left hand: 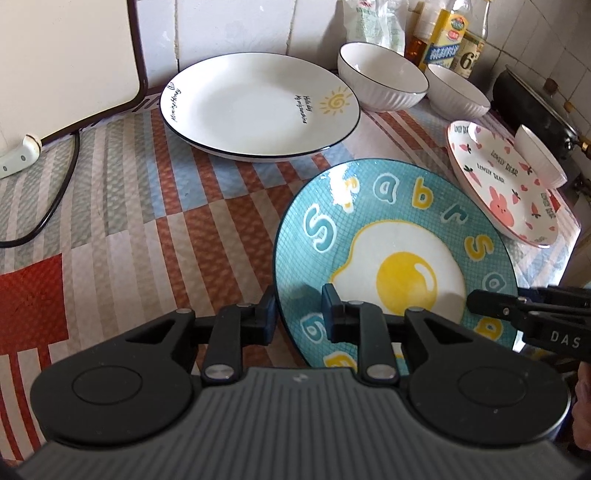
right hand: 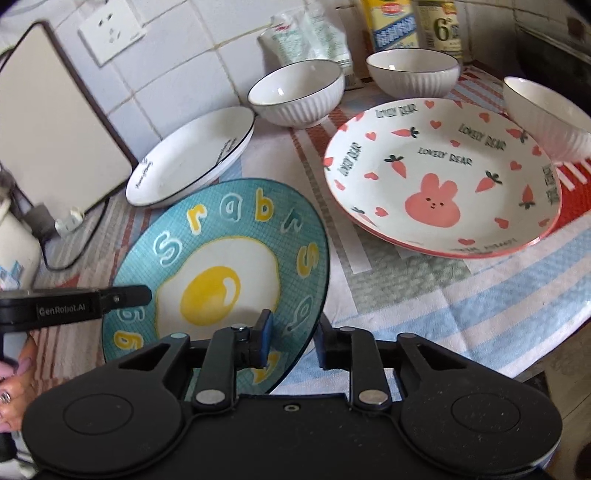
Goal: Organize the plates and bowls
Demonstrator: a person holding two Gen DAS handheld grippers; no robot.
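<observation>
A blue plate with a fried-egg picture (left hand: pixel 399 236) (right hand: pixel 221 258) lies on the checked cloth between both grippers. My left gripper (left hand: pixel 299 314) is shut on its left rim, one pad outside the edge and one on the inner slope. My right gripper (right hand: pixel 293 343) straddles the right rim, open, its pads just off the plate. Each gripper's tip shows in the other's view. Behind stand a white sun plate (left hand: pixel 258 107) (right hand: pixel 184 166), a pink bunny plate (left hand: pixel 498 184) (right hand: pixel 443 177) and three white ribbed bowls (right hand: pixel 295 92) (right hand: pixel 413 70) (right hand: pixel 543 114); the third touches the bunny plate's far rim.
A white board-like appliance (left hand: pixel 66 55) leans on the tiled wall at the left, with a black cable (left hand: pixel 55 206) on the cloth. Bottles and packets (left hand: pixel 450 33) stand at the back, a dark pan (left hand: pixel 535 99) at the right. The table edge (right hand: pixel 554 350) runs close on the right.
</observation>
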